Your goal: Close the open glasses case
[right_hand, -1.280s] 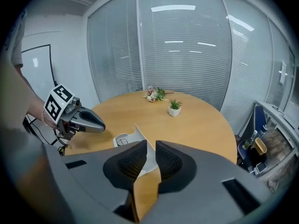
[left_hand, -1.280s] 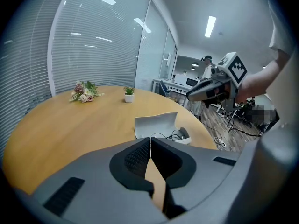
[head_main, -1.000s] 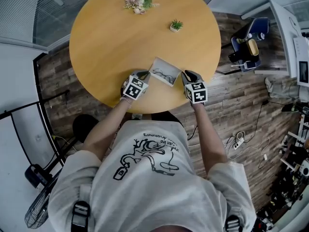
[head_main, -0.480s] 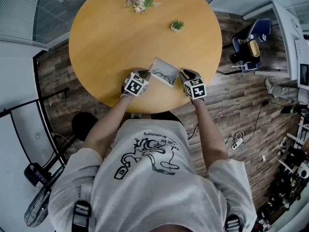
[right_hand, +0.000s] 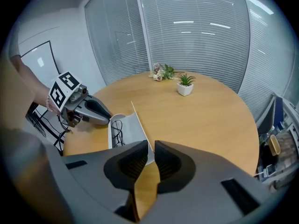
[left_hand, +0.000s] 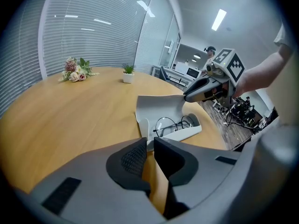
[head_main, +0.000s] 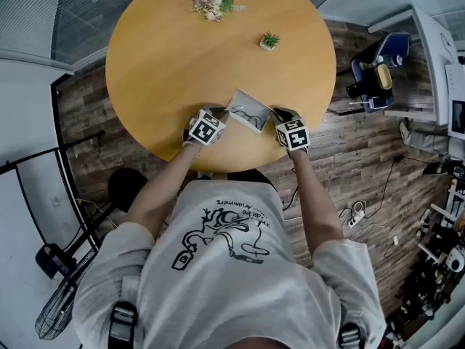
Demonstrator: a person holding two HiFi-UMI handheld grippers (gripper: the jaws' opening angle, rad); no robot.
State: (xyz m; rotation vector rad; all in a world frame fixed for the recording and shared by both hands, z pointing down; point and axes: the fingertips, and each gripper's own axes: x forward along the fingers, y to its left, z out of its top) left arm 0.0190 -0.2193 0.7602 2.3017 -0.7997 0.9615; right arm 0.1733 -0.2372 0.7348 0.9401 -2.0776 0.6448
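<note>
where left tongs (left_hand: 149, 143) intrude, the glasses case (left_hand: 160, 108) end is hidden.

Bright, even — fisheye-warped edges

Table (head_main: 160, 64) smooth wood, satin; glasses case (left_hand: 159, 108) matt grey; fingers (left_hand: 133, 160) ribbed dark plastic.

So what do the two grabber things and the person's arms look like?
Both the left gripper and the right gripper are smooth grey shells tapering to a point, each topped by a white cube with black square markers. Their jaws have dark ribbed pads. The person wears a pale grey short-sleeved T-shirt with a black drawing.
</note>
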